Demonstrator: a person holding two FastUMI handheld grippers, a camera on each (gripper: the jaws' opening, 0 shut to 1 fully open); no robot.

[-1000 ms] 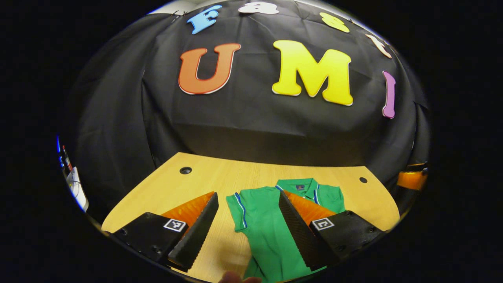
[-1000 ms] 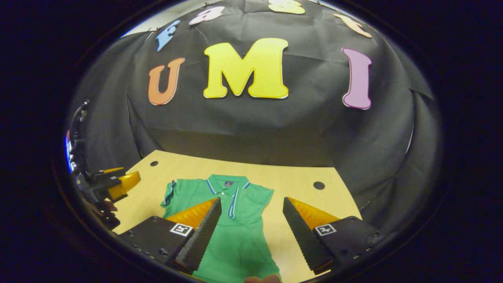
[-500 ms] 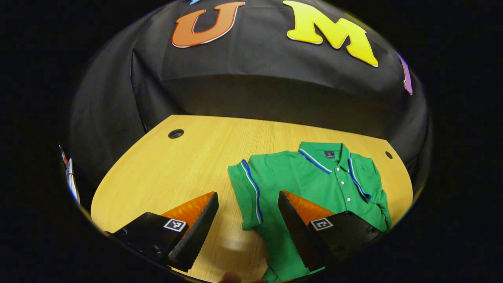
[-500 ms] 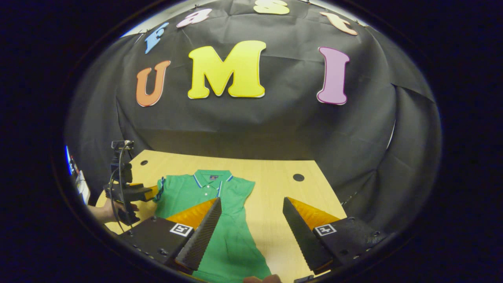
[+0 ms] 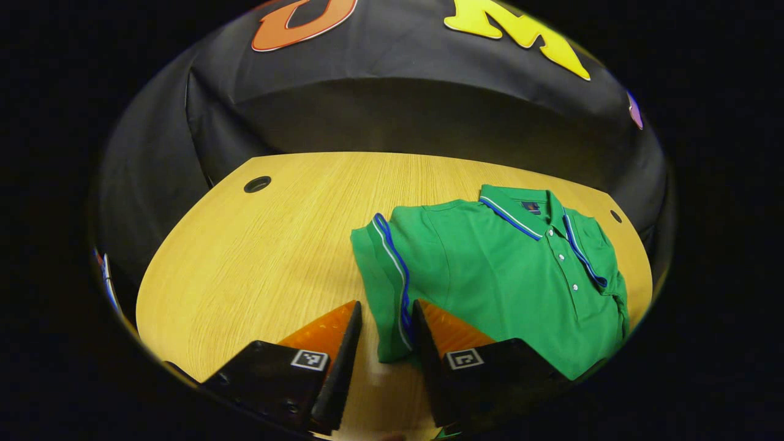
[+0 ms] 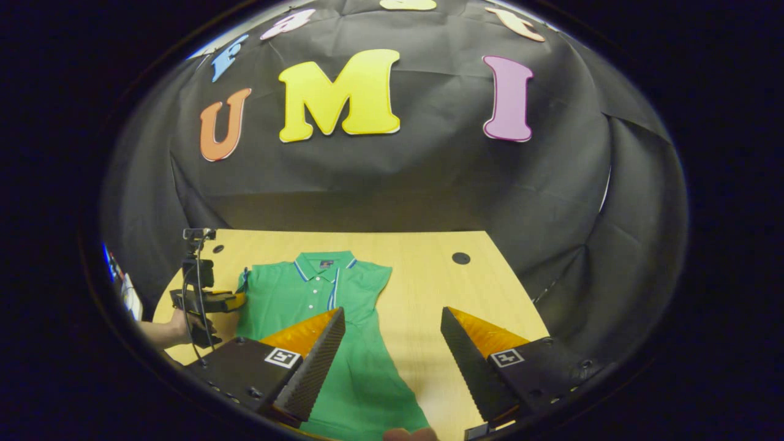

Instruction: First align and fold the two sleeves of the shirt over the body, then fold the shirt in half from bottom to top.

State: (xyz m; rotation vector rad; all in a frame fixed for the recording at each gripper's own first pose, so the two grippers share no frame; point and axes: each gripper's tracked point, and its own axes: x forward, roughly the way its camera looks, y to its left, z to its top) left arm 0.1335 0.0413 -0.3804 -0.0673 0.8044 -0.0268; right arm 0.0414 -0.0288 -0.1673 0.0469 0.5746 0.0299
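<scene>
left gripper (image 5: 386, 324) sits low over the wooden table (image 5: 257, 257), and i hold its two fingers part-way closed, one on each side of the striped cuff of the shirt's sleeve (image 5: 392, 288). the sleeve edge lies in the narrow gap between them; i cannot tell whether either finger presses on the cloth.

in the left gripper view, the green polo shirt (image 5: 508, 275) lies flat on the table, collar (image 5: 520, 208) toward the booth's black wall and button placket running down the chest. the near sleeve points toward my left gripper. a round hole (image 5: 257, 184) marks the table's far left corner, well apart from the shirt.

right gripper (image 6: 392, 349) is held higher, with its fingers spread wide and nothing between them. in the right gripper view, one finger hangs above the shirt's lower body and the other above bare table beside the hem. the shirt (image 6: 318, 300) lies lengthwise, collar away from me. the left gripper (image 6: 211, 300) shows at the shirt's sleeve side, held by a hand (image 6: 184, 327). a second round hole (image 6: 460, 258) lies on the far right of the table.
</scene>
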